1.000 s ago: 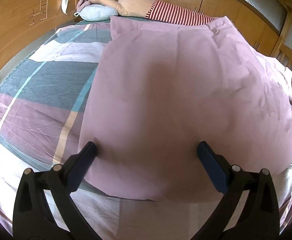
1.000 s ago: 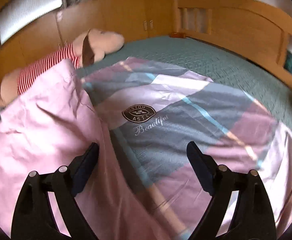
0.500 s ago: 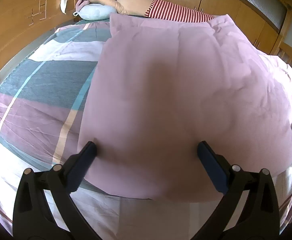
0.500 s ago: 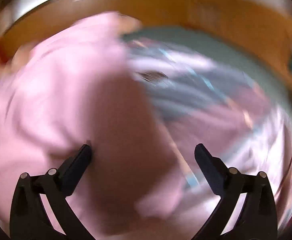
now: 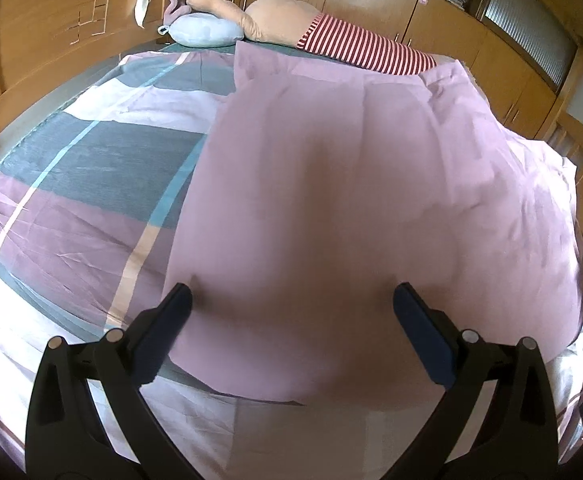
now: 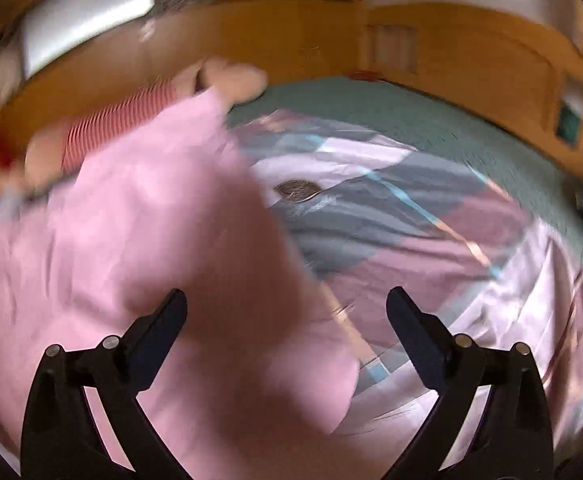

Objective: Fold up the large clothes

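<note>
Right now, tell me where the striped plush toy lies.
In the left wrist view the red-and-white striped plush toy lies at the bed's far edge, behind the plain pink cloth, right of a pale blue cushion.

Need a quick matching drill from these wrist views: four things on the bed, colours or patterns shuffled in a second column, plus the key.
Things:
1. folded cloth
2. round cushion
3. plush toy's shirt
4. bare mattress cover

Looks:
A. red and white stripes
B. teal green
C. plain pink
D. pale blue

Pairs: 1-C, 2-D, 3-A, 4-B
</note>
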{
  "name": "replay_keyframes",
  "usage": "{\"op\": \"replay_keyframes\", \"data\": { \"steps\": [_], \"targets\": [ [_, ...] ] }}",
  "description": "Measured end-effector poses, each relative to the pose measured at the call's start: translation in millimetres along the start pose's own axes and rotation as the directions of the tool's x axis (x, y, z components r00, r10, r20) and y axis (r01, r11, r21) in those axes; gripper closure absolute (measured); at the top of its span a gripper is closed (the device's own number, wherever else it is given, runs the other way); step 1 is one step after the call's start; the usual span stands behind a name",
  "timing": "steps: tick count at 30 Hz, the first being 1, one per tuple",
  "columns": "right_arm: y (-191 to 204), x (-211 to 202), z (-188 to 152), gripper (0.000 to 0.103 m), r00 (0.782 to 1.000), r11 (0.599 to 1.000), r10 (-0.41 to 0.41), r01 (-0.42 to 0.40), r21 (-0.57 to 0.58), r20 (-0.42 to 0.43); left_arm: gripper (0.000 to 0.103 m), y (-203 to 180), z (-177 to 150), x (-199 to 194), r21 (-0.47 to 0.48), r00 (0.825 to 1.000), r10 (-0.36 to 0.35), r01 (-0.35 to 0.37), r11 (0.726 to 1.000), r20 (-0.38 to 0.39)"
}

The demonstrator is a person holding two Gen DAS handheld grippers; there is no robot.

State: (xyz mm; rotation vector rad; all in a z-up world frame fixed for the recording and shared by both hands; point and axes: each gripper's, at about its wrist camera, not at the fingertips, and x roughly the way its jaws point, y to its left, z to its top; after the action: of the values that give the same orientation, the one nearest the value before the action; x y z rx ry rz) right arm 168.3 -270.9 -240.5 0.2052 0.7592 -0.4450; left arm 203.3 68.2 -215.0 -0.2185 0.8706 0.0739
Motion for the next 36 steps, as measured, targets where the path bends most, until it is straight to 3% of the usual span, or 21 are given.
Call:
{"op": "replay_keyframes", "data": {
  "steps": [2,3,5,7,10,12,13,15,16,17,23,26,29,32,36],
  "targets": [
    [4,16,-2,0.003,0.997,1.000,-0.023,0.022,-0.016,-0.080,0.002,1,-2,9,0.009,0.999,0.020,-0.019,1.000,-0.036],
    [0,16,-3,0.003,0.996,1.000,-0.007,0.009,0.028,-0.084,0.002,2,-2,10,0.001,0.999,0.011,-0.011,1.000,-0.037],
    [-1,8,0,0.003,0.999,0.995,0.028,-0.025,0.101,-0.033,0.002,4,-2,10,-0.015,0.999,0.006,-0.007,1.000,-0.033],
    [11,-10,8,0.003,0.995,0.991,0.091,-0.095,0.094,0.044,0.002,3,-1,9,-0.015,0.999,0.009,-0.010,1.000,-0.033],
    [58,-36,25,0.003,0.962,0.968,0.251,-0.249,-0.037,0.110,0.002,2,-3,9,-0.012,1.000,0.015,-0.015,1.000,-0.028],
    [114,-55,33,0.003,0.919,0.912,0.387,-0.370,-0.175,0.073,0.002,1,-4,10,-0.008,0.999,0.021,-0.021,1.000,-0.024],
    [143,-61,35,0.008,0.892,0.872,0.450,-0.430,-0.233,0.036,0.002,1,-4,9,-0.009,1.000,0.021,-0.022,1.000,-0.022],
    [188,-62,37,0.025,0.876,0.832,0.481,-0.465,-0.302,-0.022,0.002,1,-4,8,-0.013,1.000,0.021,-0.022,1.000,-0.017],
    [217,-56,38,0.041,0.878,0.818,0.474,-0.465,-0.339,-0.059,0.002,1,-4,7,-0.010,1.000,0.023,-0.024,1.000,-0.015],
    [233,-47,39,0.049,0.882,0.816,0.464,-0.461,-0.350,-0.080,0.002,0,-4,7,-0.004,1.000,0.028,-0.028,1.000,-0.011],
    [294,21,76,0.050,0.941,0.878,0.331,-0.336,-0.340,-0.074,0.002,-8,0,1,0.046,0.999,0.043,-0.044,0.998,0.027],
    [289,43,93,0.050,0.940,0.885,0.323,-0.341,-0.318,-0.110,0.002,-10,1,0,0.057,0.999,0.040,-0.041,0.997,0.029],
    [259,27,100,0.050,0.917,0.873,0.398,-0.391,-0.290,-0.039,0.002,-9,0,4,0.050,0.999,0.038,-0.038,0.998,-0.002],
    [202,12,107,0.042,0.939,0.931,0.325,-0.297,-0.211,0.113,0.002,-9,0,5,0.042,0.999,0.037,-0.037,0.998,-0.010],
    [124,54,140,0.042,0.982,0.982,0.155,-0.141,-0.122,0.106,0.002,-9,-2,3,0.052,0.999,0.043,-0.043,0.998,-0.004]
  ]
}}
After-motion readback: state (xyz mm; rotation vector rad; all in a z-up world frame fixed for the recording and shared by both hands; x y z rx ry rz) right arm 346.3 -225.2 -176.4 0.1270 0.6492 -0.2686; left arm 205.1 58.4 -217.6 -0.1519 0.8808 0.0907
